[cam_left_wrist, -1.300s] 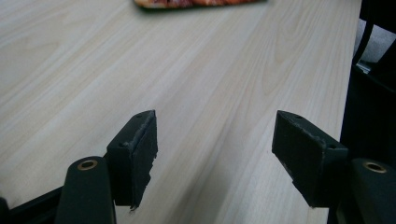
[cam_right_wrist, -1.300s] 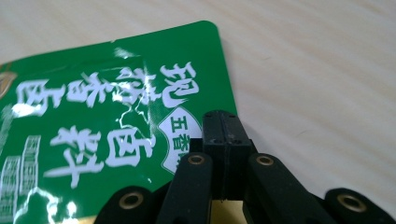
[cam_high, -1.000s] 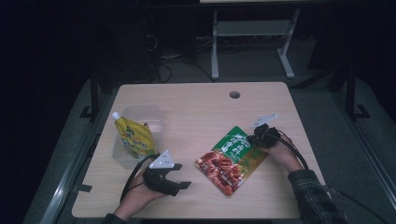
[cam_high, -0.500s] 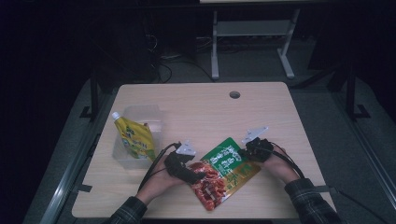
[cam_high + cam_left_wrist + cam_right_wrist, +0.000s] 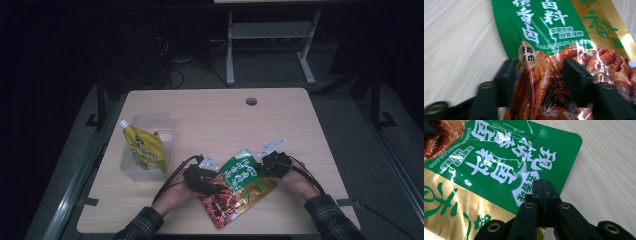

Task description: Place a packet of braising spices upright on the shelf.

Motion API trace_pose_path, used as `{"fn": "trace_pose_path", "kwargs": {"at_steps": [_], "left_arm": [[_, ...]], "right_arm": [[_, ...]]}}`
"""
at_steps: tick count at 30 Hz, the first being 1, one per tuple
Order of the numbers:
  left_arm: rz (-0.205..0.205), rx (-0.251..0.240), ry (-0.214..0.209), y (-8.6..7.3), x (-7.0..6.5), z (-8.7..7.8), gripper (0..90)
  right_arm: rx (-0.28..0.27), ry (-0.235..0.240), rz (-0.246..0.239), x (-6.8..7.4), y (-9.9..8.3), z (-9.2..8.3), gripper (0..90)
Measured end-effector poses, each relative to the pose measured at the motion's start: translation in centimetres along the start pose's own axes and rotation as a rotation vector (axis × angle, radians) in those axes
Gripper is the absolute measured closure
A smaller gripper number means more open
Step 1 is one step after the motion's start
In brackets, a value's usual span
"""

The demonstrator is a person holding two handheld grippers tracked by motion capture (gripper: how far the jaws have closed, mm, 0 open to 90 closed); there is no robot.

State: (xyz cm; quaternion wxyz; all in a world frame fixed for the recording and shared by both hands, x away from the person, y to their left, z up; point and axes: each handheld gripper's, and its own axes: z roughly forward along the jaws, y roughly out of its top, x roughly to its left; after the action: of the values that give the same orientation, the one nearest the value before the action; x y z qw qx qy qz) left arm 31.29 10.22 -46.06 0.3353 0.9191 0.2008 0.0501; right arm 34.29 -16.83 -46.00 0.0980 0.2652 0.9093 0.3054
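A snack pouch (image 5: 240, 187), green and gold at the top and red with pictured meat below, lies slanted near the table's front edge. My right gripper (image 5: 262, 167) is shut on the green top corner, and the right gripper view shows the jaws (image 5: 543, 187) pinched together on the pouch (image 5: 486, 170). My left gripper (image 5: 215, 186) is at the pouch's red lower left side. Its jaws have just been closing, and in the left gripper view (image 5: 540, 72) the pouch (image 5: 549, 30) bulges between them with the film creased against both pads.
A yellow spouted pouch (image 5: 146, 148) leans in a clear plastic container (image 5: 150, 125) at the table's left. The wooden table (image 5: 225, 115) has a round cable hole (image 5: 251, 101) near its far edge. Cables trail from both grippers toward the person.
My left hand moved right, from bare table to the pouch's lower left side, and its jaws narrowed around the pouch. My right hand drew the pouch a little toward the front left.
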Motion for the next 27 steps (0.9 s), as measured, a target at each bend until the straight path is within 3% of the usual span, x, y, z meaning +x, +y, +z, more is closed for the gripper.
{"fn": "trace_pose_path", "kwargs": {"at_steps": [1,2,4,7,8,9,10,11,15,16,20,22,23,25,27], "left_arm": [[0.010,0.004,0.007,0.1,-0.1,0.0,53.7],[0.024,0.007,0.012,0.3,-0.3,0.1,65.9],[0.028,0.012,0.008,0.5,-0.3,0.2,81.0],[0.022,0.010,0.018,0.6,-0.4,0.2,86.9],[-0.015,-0.012,0.007,0.4,-0.2,0.1,88.3],[-0.015,-0.012,0.007,0.4,-0.2,0.1,88.8],[-0.022,-0.011,-0.004,0.4,0.1,0.0,89.3],[-0.043,-0.025,-0.005,0.3,0.3,-0.1,89.3],[-0.088,-0.077,0.017,0.1,0.9,-0.9,89.9],[-0.093,-0.087,0.043,0.0,1.3,-1.6,89.9],[-0.120,-0.124,0.070,-0.2,1.8,-2.5,90.0],[-0.131,-0.153,0.094,-0.3,2.2,-3.6,90.0],[-0.131,-0.153,0.094,-0.3,2.2,-3.6,90.0],[-0.154,-0.201,0.105,-0.3,2.1,-4.4,90.0],[-0.152,-0.212,0.106,-0.2,2.2,-4.7,90.0]], "right_arm": [[0.000,0.000,0.000,0.0,0.0,0.0,90.0],[0.000,-0.001,0.000,0.0,0.0,0.0,90.0],[0.001,-0.003,-0.007,-0.1,0.0,0.0,90.0],[-0.007,0.010,0.022,-0.1,-0.1,-0.1,89.8],[-0.021,0.010,0.030,-0.2,-0.1,-0.4,87.9],[-0.021,0.010,0.030,-0.2,-0.1,-0.4,87.9],[-0.063,0.041,0.067,-0.5,-0.1,-1.4,78.9],[-0.063,0.041,0.067,-0.5,-0.1,-1.4,78.9],[-0.124,0.006,0.111,-0.3,-0.4,-3.5,61.0],[-0.132,0.005,0.128,-0.3,-0.6,-3.8,57.5],[-0.140,-0.007,0.157,-0.2,-0.9,-4.4,50.2],[-0.182,-0.007,0.199,-0.3,-1.4,-5.3,41.8],[-0.182,-0.007,0.199,-0.3,-1.4,-5.3,41.8],[-0.213,0.020,0.238,-0.3,-1.9,-6.0,35.9],[-0.222,0.022,0.245,-0.2,-2.3,-6.3,32.7]]}}
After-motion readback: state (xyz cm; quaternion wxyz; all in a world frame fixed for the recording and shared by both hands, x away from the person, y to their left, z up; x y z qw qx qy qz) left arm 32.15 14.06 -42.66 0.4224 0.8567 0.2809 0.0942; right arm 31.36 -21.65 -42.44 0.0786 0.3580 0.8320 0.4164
